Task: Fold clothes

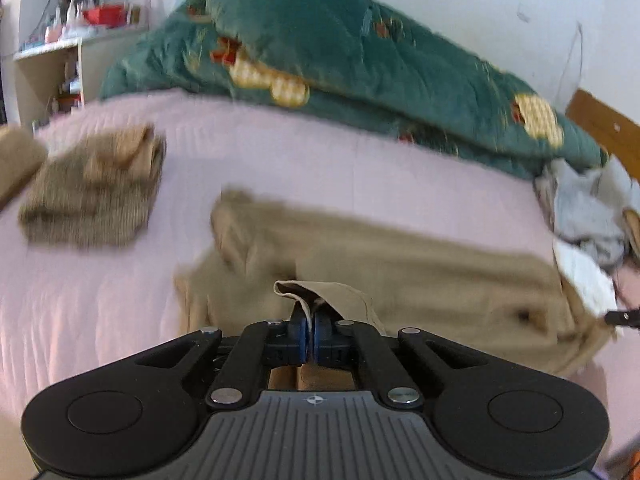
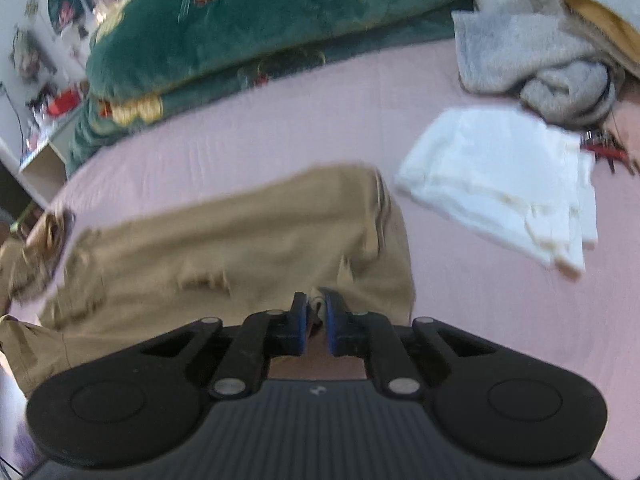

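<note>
I've got my left hand-held gripper (image 1: 310, 317) pinched tight on the khaki trousers' (image 1: 420, 276) near edge. My right hand-held gripper (image 2: 316, 312), slightly parted, clamps cloth too. They lie lengthwise left-right across the pink bed (image 1: 100, 292).

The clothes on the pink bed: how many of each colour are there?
Tan or brown: 2, the tan trousers both claws pinch, and the brown folded piece.
White: 1, the white folded cloth.
Grey: 1, the grey heap.
Total: 4

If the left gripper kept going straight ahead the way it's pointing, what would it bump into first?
Likely more of the tan trousers that the left gripper already pinches; beyond lie pink sheet and the green quilt. Depth is unclear.
</note>
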A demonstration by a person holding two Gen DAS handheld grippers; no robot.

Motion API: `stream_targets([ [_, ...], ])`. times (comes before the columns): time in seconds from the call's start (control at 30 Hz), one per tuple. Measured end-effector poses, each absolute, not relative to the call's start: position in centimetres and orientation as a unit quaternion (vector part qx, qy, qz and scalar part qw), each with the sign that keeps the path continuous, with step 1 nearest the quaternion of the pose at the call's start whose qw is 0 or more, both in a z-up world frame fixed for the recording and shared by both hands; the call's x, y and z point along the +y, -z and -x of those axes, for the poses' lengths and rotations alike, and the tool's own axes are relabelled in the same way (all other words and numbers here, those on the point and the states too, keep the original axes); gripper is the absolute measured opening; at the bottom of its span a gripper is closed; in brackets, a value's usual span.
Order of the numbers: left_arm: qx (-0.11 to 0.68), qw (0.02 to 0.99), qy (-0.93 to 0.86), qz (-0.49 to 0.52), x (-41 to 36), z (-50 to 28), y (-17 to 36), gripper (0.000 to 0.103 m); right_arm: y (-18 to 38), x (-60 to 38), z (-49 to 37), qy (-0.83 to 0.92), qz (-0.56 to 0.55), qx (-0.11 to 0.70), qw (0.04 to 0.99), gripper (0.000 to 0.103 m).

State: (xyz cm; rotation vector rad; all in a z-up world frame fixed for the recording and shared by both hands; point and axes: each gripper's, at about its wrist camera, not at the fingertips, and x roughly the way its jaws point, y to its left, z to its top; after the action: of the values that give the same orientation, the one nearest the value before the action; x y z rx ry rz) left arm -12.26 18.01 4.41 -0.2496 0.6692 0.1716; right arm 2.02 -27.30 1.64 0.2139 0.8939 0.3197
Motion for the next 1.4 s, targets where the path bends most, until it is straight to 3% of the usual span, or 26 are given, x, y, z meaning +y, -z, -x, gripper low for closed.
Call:
stream_targets([
  [0.17, 0.333, 0.926, -0.087, 0.156, 21.2, 4.6, -6.4, 0.004, -3.6, -26.5, -7.0, -0.129, -0.117, 0.413, 0.894, 0.011],
  [0.33, 0.366, 0.91, -0.118, 0.153, 23.9, -2.9, -4.5, 0.005, -2.2, -25.5, -12.9, -0.094, -0.116, 0.431, 0.89, 0.011],
  [0.4, 0.39, 0.895, -0.119, 0.179, 25.3, -5.2, -3.0, 0.009, -1.7, -24.9, -13.4, -0.127, -0.128, 0.443, 0.878, 0.015],
  [0.43, 0.409, 0.888, -0.124, 0.171, 25.7, -6.0, -1.9, 0.015, -1.4, -24.6, -12.9, -0.145, -0.126, 0.448, 0.873, 0.018],
  [0.47, 0.429, 0.88, -0.129, 0.157, 26.0, -6.9, -0.8, 0.015, -1.2, -24.4, -12.4, -0.162, -0.122, 0.453, 0.868, 0.027],
  [0.5, 0.443, 0.876, -0.128, 0.144, 26.0, -7.3, 0.0, 0.015, -0.9, -24.4, -11.4, -0.167, -0.113, 0.457, 0.866, 0.043],
  [0.6, 0.461, 0.872, -0.119, 0.11, 25.7, -7.3, 1.6, 0.015, 0.1, -25.1, -8.0, -0.167, -0.089, 0.466, 0.864, 0.064],
  [0.77, 0.438, 0.885, -0.119, 0.105, 26.3, -5.7, -0.2, 0.016, 2.3, -27.2, -2.9, -0.13, -0.071, 0.504, 0.851, 0.079],
  [1.0, 0.414, 0.894, -0.141, 0.097, 27.5, -3.5, -3.3, 0.016, 6.6, -25.8, -1.1, -0.118, -0.08, 0.542, 0.828, 0.085],
  [1.07, 0.407, 0.896, -0.138, 0.109, 27.8, -2.3, -3.8, 0.016, 6.8, -24.6, -0.8, -0.112, -0.052, 0.529, 0.839, 0.084],
  [1.13, 0.402, 0.899, -0.129, 0.115, 27.8, -1.0, -4.0, 0.016, 6.4, -24.0, -0.4, -0.115, -0.032, 0.522, 0.845, 0.077],
  [1.17, 0.4, 0.901, -0.124, 0.113, 27.6, -0.3, -4.0, 0.016, 6.2, -23.7, -0.3, -0.117, -0.023, 0.518, 0.847, 0.062],
  [1.2, 0.399, 0.903, -0.118, 0.109, 27.3, 0.4, -4.0, 0.016, 6.0, -24.0, -0.2, -0.123, -0.03, 0.516, 0.847, 0.038],
  [1.27, 0.397, 0.905, -0.105, 0.106, 26.5, 1.9, -3.4, 0.016, 5.6, -24.6, 0.0, -0.135, -0.051, 0.513, 0.846, 0.01],
  [1.4, 0.399, 0.909, -0.082, 0.094, 25.0, 3.6, -2.2, 0.016, 4.6, -24.5, 0.0, -0.152, -0.068, 0.505, 0.847, 0.009],
])
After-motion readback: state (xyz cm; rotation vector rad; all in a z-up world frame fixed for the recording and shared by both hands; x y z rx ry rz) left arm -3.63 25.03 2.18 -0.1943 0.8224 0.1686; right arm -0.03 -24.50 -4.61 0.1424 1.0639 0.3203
